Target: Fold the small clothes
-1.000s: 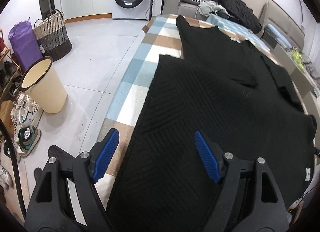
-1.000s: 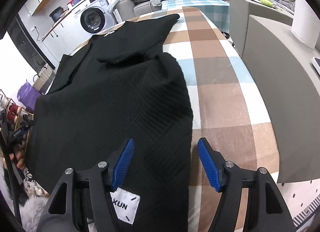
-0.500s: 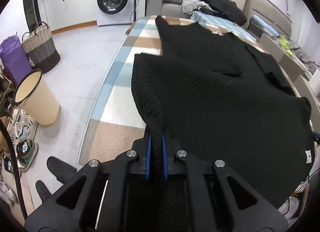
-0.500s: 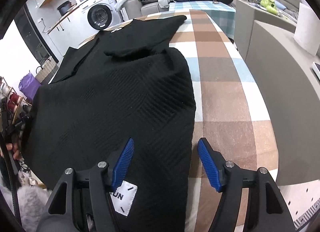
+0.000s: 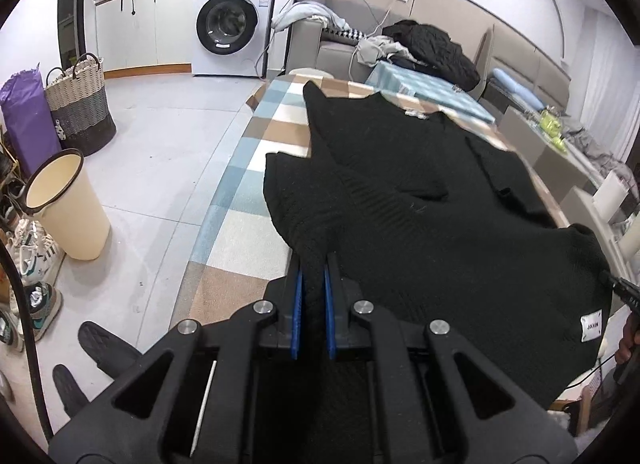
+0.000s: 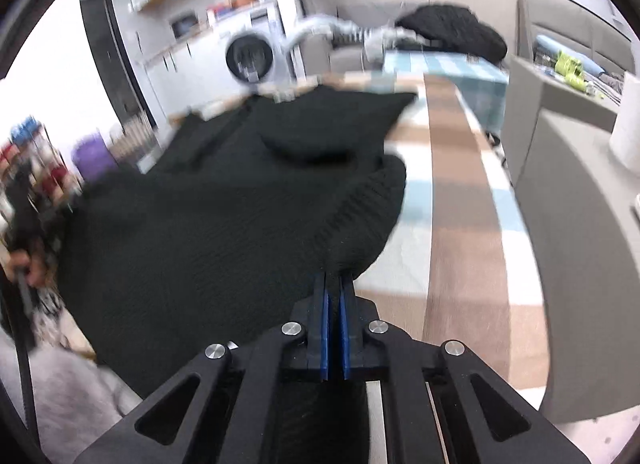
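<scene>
Left wrist view: I read the left hand-held gripper as clamped on the near left hem corner of the black knit sweater, blue pads pinching a bunched ridge of fabric. The right wrist view is motion-blurred, yet it shows the right hand-held gripper pressed together on the opposite hem corner. The sweater lies spread on the table with a checked cloth cover; its near edge is raised, its far end flat.

Risks, as I judge them:
- Each grip takes only a narrow pinch; the heavy knit may slip out under pull.
- Uneven lifting between the two corners would skew the fold line.
- Dragging could pull the checked cover or shift the folded sleeve.
</scene>
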The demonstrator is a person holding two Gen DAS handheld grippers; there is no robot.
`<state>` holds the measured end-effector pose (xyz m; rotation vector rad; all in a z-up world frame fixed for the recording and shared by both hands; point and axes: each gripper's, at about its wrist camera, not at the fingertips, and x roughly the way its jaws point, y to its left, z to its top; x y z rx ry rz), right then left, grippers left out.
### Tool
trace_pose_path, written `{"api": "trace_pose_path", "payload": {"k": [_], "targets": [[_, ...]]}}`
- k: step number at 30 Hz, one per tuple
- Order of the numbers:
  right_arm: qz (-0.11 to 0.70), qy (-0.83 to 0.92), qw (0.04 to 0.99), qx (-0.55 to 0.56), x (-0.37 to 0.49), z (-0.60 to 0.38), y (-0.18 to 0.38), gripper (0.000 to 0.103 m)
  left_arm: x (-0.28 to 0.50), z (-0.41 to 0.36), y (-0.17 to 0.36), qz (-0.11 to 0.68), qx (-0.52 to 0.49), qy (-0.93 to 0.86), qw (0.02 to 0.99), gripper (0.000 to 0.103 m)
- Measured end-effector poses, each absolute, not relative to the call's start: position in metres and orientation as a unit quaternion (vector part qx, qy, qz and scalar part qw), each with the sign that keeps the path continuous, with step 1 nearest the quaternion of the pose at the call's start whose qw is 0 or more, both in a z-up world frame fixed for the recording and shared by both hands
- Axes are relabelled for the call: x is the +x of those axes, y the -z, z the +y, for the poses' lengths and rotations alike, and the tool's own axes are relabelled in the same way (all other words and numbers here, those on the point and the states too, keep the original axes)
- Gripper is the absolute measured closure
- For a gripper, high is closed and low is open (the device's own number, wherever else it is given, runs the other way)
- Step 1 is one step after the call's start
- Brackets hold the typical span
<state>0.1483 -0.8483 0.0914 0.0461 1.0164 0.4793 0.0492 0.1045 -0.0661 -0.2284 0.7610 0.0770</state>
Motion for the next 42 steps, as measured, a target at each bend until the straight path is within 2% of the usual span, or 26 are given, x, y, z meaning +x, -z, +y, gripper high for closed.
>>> {"api": "trace_pose_path", "payload": {"k": [6,14,26,28,29,31,32,33,35,42], "targets": [[0.405,-0.252,0.875,0.077,0.162,-0.864,-0.137,0.099,0.033,0.103,0.038,0.334,-0.132,-0.024,0.933,0.096],[0.382,-0.219,0.893,0.095,0.203,-0.864,-0.145,0.099,0.051,0.120,0.018,0.306,-0.143,-0.035,0.940,0.097],[0.472,-0.102,0.870,0.094,0.306,-0.828,-0.077,0.099,0.181,0.125,0.071,0.356,-0.121,-0.049,0.926,0.096],[0.487,-0.094,0.863,0.102,0.312,-0.829,-0.065,0.093,0.191,0.127,0.083,0.375,-0.127,-0.054,0.917,0.095],[0.494,-0.090,0.858,0.107,0.312,-0.832,-0.060,0.087,0.191,0.129,0.087,0.380,-0.133,-0.051,0.914,0.093],[0.508,-0.085,0.849,0.114,0.309,-0.840,-0.052,0.078,0.190,0.131,0.095,0.389,-0.138,-0.051,0.909,0.077],[0.513,-0.084,0.846,0.118,0.307,-0.843,-0.050,0.072,0.187,0.133,0.099,0.395,-0.138,-0.055,0.907,0.060],[0.517,-0.088,0.842,0.124,0.304,-0.846,-0.048,0.067,0.186,0.135,0.104,0.400,-0.141,-0.055,0.904,0.051],[0.524,-0.095,0.835,0.136,0.298,-0.852,-0.042,0.056,0.185,0.136,0.112,0.408,-0.147,-0.042,0.900,0.051],[0.541,-0.114,0.824,0.124,0.304,-0.831,-0.024,0.053,0.210,0.118,0.128,0.425,-0.126,-0.037,0.896,0.050]]}}
